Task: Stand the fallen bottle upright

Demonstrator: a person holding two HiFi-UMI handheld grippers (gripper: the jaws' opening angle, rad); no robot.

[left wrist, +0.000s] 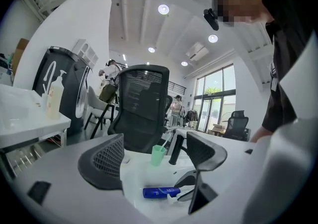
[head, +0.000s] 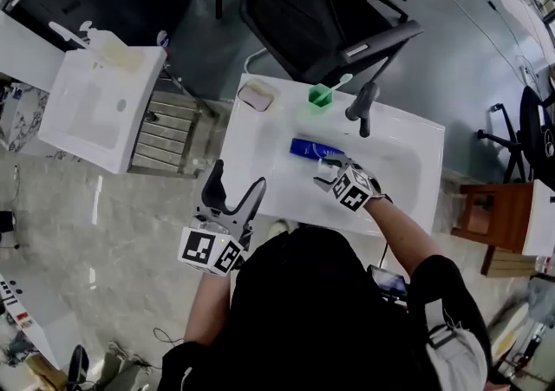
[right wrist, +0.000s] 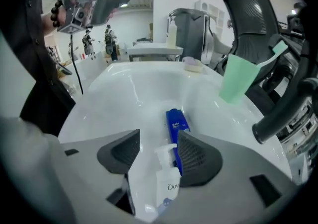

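Here, right tongs (right wrist: 158, 136) spread around fallen pump bottle (right wrist: 166, 186), blue tube (right wrist: 176, 118) beside

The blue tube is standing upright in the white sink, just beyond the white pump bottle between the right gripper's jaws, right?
No: the blue tube lies flat in the white sink, as the right gripper view shows. It is indeed just beyond the white pump bottle between the right gripper's jaws.

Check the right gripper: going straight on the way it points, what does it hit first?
Most likely the white plastic pump bottle lying on its side in the white sink basin; it sits between the right gripper's open jaws. The blue tube lies just beyond it. Depth is hard to judge.
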